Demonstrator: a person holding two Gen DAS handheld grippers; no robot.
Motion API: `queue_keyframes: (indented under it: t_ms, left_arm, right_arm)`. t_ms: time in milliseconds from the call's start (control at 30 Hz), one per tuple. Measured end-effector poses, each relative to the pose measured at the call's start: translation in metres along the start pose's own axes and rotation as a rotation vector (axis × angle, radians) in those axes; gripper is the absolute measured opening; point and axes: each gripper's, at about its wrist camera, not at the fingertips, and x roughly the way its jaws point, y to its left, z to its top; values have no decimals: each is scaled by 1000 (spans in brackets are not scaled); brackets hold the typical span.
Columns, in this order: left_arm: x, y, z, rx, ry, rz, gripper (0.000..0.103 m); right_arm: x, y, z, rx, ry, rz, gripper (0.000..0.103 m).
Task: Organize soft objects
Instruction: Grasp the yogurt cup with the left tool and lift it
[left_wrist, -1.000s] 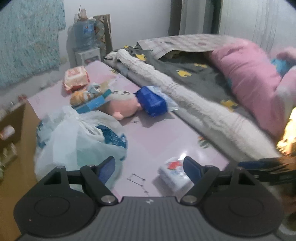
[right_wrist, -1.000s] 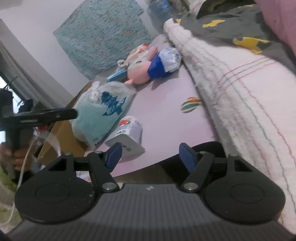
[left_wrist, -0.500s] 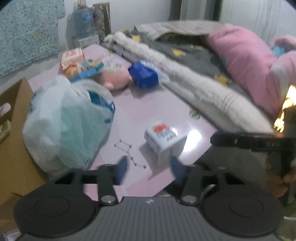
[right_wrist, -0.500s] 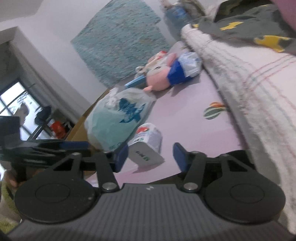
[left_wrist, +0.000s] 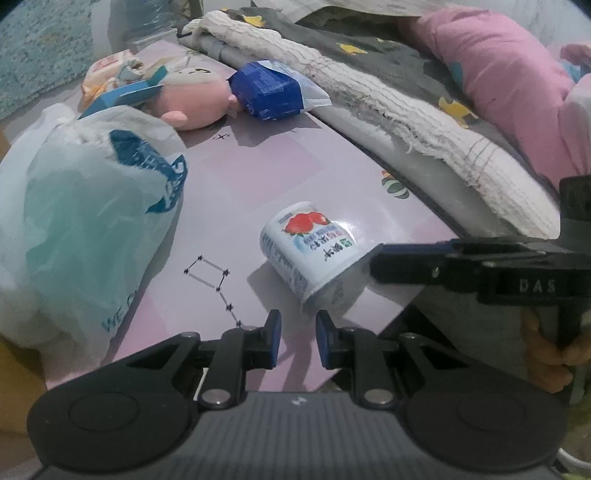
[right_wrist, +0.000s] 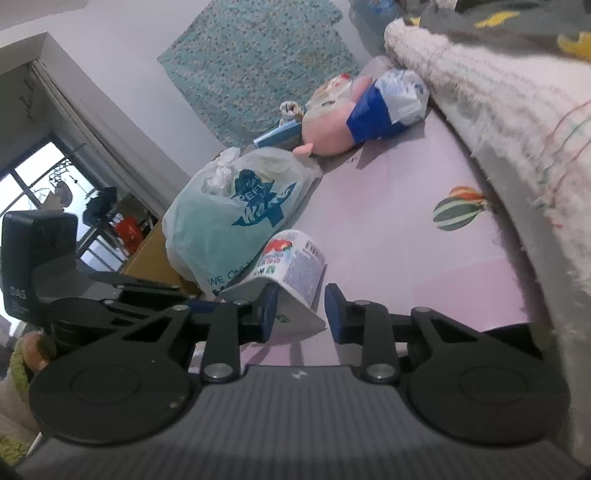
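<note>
Our left hand-held gripper (left_wrist: 297, 334) is closing, jaws nearly together with nothing between them, just short of the white tissue pack with red fruit print (left_wrist: 309, 246) on the pink worktop (left_wrist: 258, 177). Our right hand-held gripper (right_wrist: 300, 311) has narrowed at the pack's corner; contact unclear. White-and-teal plastic bag (left_wrist: 85, 221) beside it; pink plush toy (left_wrist: 192, 107) further back.

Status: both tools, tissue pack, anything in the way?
Left tool closing, empty, just short of tissue pack. Right tool shut at its corner, grip unconfirmed. Plastic bag close beside, not blocking.
</note>
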Motion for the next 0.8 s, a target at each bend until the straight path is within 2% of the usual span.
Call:
queue_keyframes:
  t_ms: [200,367,500,700,800]
  left_arm:
    - [10,-3,3,14,4,-6,19]
    - [-3,1,11,10,-32,-30,18]
    - [-12,13,25,-35,-58,-49,19]
    - [-15,40,52,-110,-80,-81,20]
    - [-11,50,60,-135,-80,-77,25]
  right_arm:
    - [14,-3,-2,24,19,63,27]
    - [11,5,6,22,5,62,28]
    - [14,8,20,51,-3,65,28]
    - [32,-2,47,189,-2,95,28]
    - [43,-14,53,298,-7,139,28]
